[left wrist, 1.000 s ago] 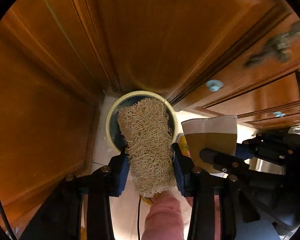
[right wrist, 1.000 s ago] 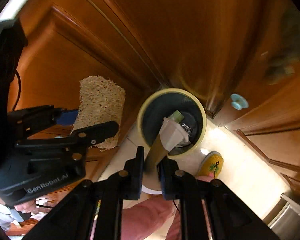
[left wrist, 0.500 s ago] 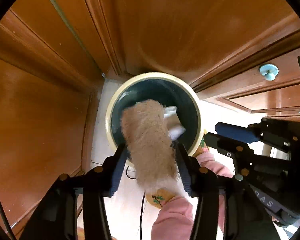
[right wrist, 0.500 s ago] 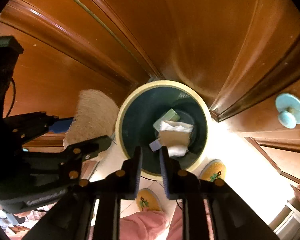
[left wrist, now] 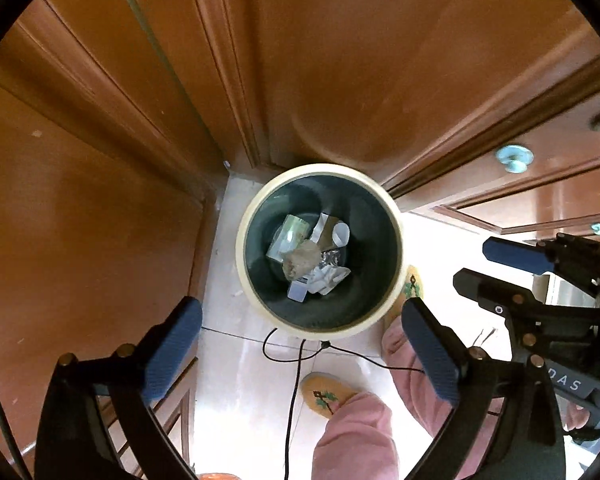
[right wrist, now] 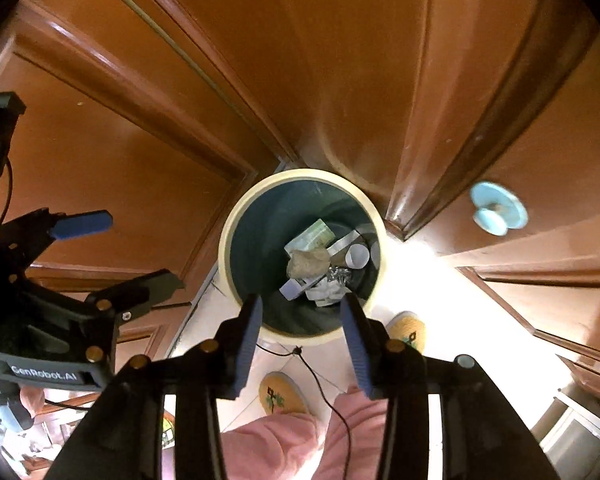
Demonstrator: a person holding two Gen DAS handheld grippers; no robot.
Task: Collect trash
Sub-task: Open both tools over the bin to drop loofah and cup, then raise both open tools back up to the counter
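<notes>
We hold both tongs above the bin (left wrist: pixel 396 240), which stands on the pale floor in the corner of the wooden cabinets (left wrist: pixel 100 200). Our left tongs (left wrist: pixel 300 344) are spread wide and carry nothing; our right tongs (right wrist: pixel 302 334) are parted more narrowly and are also bare. The trash lies straight below and ahead of both, at the bottom of the bin: a tan scrubber (left wrist: pixel 302 262) on top, a green packet (right wrist: pixel 312 236) and crumpled foil (right wrist: pixel 338 274) beside it, with what may be a paper cup (right wrist: pixel 358 256). The scrubber's long axis is hard to judge from here. Neither hand looks clearly nearer.
</notes>
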